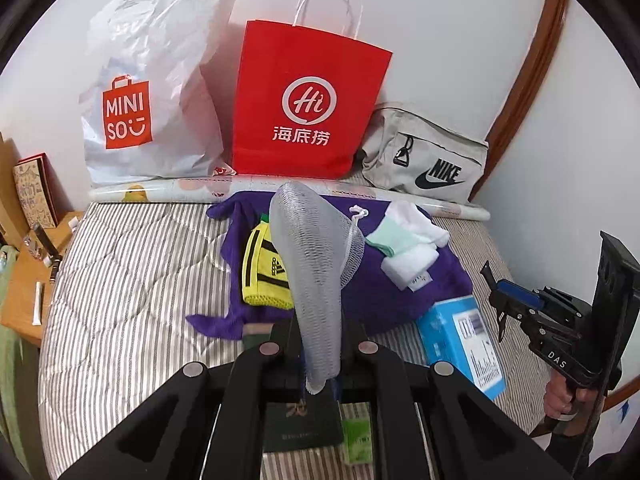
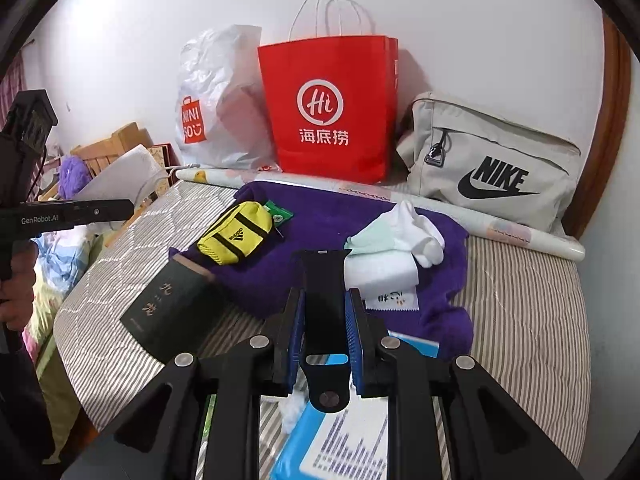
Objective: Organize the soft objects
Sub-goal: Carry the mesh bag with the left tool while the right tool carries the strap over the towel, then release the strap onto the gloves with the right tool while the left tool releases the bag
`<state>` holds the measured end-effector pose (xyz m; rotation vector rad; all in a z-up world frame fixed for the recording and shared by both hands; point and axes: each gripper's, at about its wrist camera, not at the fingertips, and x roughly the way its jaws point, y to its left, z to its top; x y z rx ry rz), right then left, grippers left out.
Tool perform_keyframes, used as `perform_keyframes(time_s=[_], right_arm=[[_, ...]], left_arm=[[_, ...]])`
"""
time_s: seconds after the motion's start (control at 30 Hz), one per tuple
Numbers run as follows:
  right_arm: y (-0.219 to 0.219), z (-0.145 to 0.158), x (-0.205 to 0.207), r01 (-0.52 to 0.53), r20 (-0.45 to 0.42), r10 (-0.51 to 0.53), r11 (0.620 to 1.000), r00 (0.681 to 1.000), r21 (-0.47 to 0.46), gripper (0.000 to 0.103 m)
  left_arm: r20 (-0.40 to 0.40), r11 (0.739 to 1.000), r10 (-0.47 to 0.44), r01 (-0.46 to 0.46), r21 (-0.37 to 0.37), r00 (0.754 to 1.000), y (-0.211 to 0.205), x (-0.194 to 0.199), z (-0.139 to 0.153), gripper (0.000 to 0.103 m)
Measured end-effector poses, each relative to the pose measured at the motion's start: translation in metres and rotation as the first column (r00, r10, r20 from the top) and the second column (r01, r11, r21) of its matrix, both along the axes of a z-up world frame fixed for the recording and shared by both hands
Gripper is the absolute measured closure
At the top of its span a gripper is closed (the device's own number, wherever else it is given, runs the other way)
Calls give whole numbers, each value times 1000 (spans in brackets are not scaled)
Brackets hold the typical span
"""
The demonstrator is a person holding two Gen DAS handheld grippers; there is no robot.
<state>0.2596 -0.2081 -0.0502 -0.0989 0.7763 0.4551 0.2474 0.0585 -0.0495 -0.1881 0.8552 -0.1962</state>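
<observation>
- Left wrist view: the left gripper (image 1: pixel 320 344) is pinching a grey mesh pouch (image 1: pixel 312 256) with its jaws nearly closed, and the pouch is standing up in front of the lens above the striped mattress (image 1: pixel 132 280).
- The mesh is looking very light and limp; I judge it will be flopping and snagging, so a grip near its white drawstring (image 1: pixel 358 216) or on gathered mesh seems safest.
- Behind it a purple towel (image 1: pixel 392 292) is carrying a yellow pouch (image 1: pixel 264 276) with an Adidas mark and folded white socks (image 1: pixel 412 248); both look soft and easy to pinch at a fold.
- Readable here: "MINISO" on the white plastic bag (image 1: pixel 152 92), "Hi" with 海底捞 on the red paper bag (image 1: pixel 308 100), "NIKE" on the grey bag (image 1: pixel 428 156), "DAS" on the right gripper (image 1: pixel 516 304).
- Right wrist view: the right gripper (image 2: pixel 324 316) is clamping a black strap (image 2: pixel 324 300), narrow jaws pressing its edges; it looks flexible, rubbery, light.
- "GenRobot.AI" is showing on the left gripper; a dark book (image 2: pixel 172 312) is lying beside the towel.
</observation>
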Motion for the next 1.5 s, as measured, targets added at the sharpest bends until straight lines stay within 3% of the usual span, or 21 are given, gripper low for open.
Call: perform_keyframes(time_s=[0.87,1.2,1.5], right_arm=[[16,-30,113,6,-50,-8,999,999,-42,83],[13,-70,132,-1,-146,-17,993,989,-120,83],[10,-85,137,1,-179,-27,989,983,-145,82]], left_arm=[[-133,995,-66,56,-82,989,-12,111,-54,94],[-179,994,-86,71,-89,980,-16,133,-75,94],[-224,991,-102,80,-104,969,-25,153,-92,94]])
